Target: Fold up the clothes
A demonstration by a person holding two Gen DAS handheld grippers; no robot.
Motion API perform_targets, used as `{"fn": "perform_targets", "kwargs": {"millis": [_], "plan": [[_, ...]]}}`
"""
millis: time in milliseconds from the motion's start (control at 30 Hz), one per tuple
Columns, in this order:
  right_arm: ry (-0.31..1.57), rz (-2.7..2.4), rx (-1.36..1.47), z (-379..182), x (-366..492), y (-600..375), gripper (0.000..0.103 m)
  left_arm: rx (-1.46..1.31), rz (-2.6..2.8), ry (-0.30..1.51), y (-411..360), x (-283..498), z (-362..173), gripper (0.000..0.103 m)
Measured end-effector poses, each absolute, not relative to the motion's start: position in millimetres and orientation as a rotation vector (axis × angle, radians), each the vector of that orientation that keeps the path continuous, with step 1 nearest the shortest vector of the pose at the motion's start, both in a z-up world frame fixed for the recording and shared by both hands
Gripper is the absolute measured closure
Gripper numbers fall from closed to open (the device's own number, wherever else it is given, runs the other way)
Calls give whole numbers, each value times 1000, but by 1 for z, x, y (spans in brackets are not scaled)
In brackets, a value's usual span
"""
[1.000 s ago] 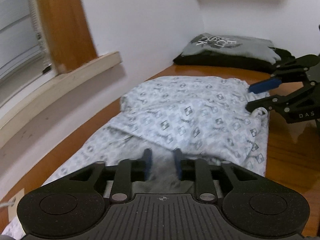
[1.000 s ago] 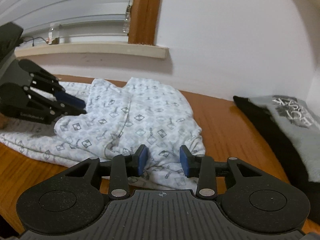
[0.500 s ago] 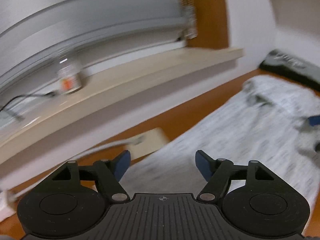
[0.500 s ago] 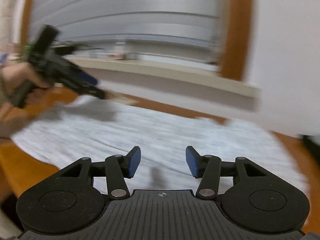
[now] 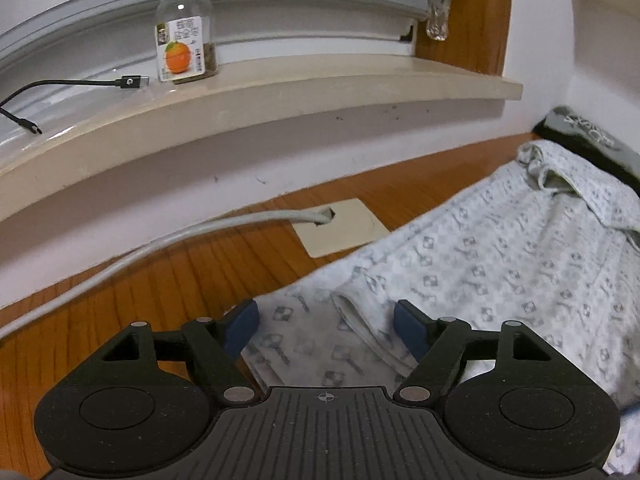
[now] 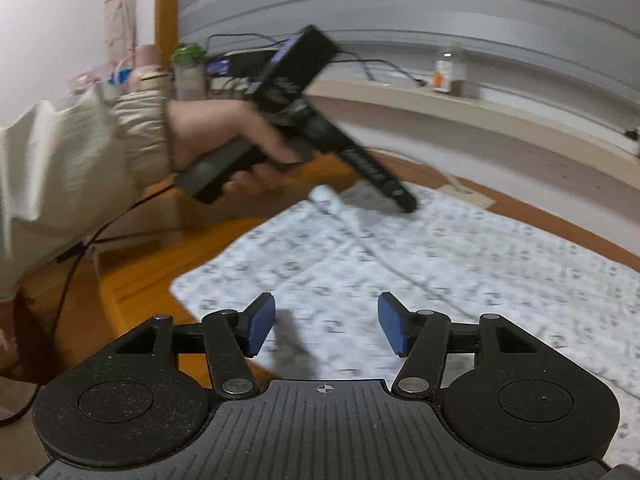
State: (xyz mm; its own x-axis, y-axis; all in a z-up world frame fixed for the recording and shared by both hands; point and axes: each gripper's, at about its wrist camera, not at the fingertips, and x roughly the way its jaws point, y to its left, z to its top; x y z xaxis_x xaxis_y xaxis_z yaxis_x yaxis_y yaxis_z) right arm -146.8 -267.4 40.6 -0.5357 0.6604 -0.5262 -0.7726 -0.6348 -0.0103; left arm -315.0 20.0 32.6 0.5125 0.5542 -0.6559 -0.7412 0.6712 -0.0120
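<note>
Little can be read here. The glass jar (image 5: pixel 185 36) on the window sill (image 5: pixel 280 92) carries a white label with a picture of an orange; lines of small print run down the label's side, too small to make out. The folded grey garment (image 5: pixel 588 136) at the far right end of the table (image 5: pixel 168 272) bears large pale lettering, cut off by the frame edge and not legible. The plug of the black cable (image 5: pixel 128 82) on the sill shows a small round mark, unreadable.
</note>
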Motion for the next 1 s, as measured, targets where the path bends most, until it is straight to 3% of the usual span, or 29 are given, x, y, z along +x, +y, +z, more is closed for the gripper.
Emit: {"fn": "perform_targets", "kwargs": {"millis": [300, 733, 933, 1000], "plan": [[279, 2228, -667, 37, -166, -289, 36, -312, 802, 663, 33, -313, 30, 19], [239, 2233, -682, 31, -174, -297, 35, -349, 806, 655, 42, -316, 27, 19], [240, 2198, -675, 29, -176, -278, 37, -344, 766, 659, 32, -313, 29, 32], [231, 2190, -671, 28, -178, -273, 44, -343, 753, 653, 28, -313, 30, 47]]}}
